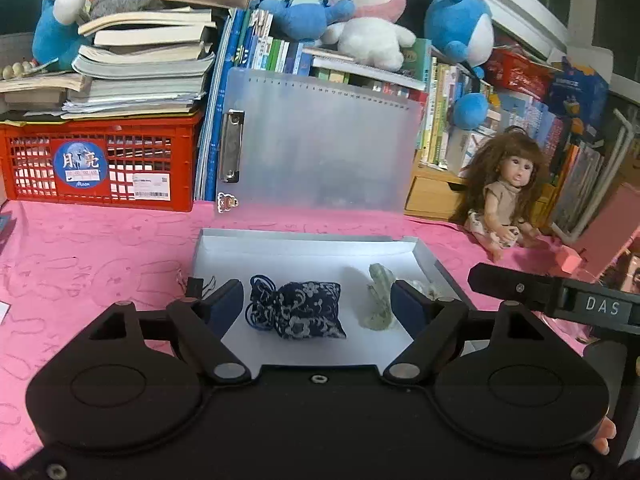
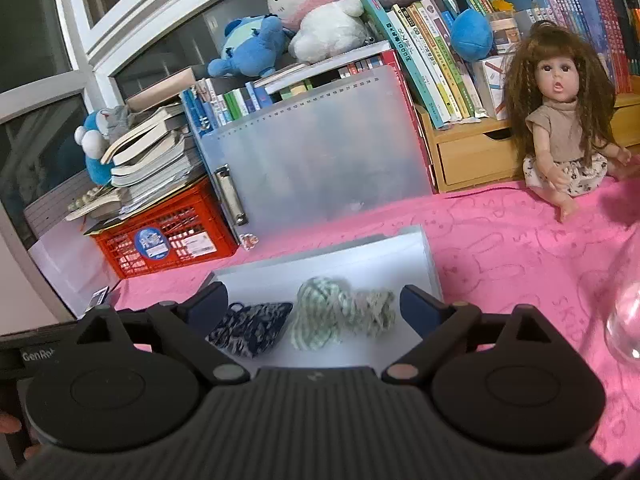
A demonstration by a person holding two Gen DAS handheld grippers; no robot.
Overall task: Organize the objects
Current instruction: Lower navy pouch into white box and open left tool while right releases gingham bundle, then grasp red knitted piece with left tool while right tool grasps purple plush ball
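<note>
Two hand-held tools hover over a shallow white box lid [image 1: 224,248] lying on a counter draped in a pink cloth [image 1: 100,264]. The left tool [image 1: 318,300] is released, its blue-padded fingers [image 1: 228,300] spread wide and gripping nothing; a navy floral pouch [image 1: 298,310] lies in the lid between them, untouched. At three o'clock of the pouch, still inside the lid, lies a pale green knitted item [image 1: 380,300], close to the left tool's right finger.

The right tool [image 2: 314,306] is likewise released, its jaws wide apart and empty. From its wrist camera, the green-and-white knitted item [image 2: 320,316] sits between the fingers, with a greyer knitted piece [image 2: 374,310] touching it at three o'clock and the pouch [image 2: 252,328] at nine o'clock.

Beyond the lid, at twelve o'clock, a frosted plastic clipboard [image 1: 324,148] stands upright against a row of books [image 1: 276,52]. A red plastic crate [image 1: 108,160] stacked with books sits at ten o'clock. A long-haired doll [image 1: 504,192] sits on the cloth at two o'clock. Plush toys, among them a pink-hooded rabbit [image 1: 368,12], crown the books. A clear glass vessel [image 2: 624,320] shows at the right edge of the right wrist view.
</note>
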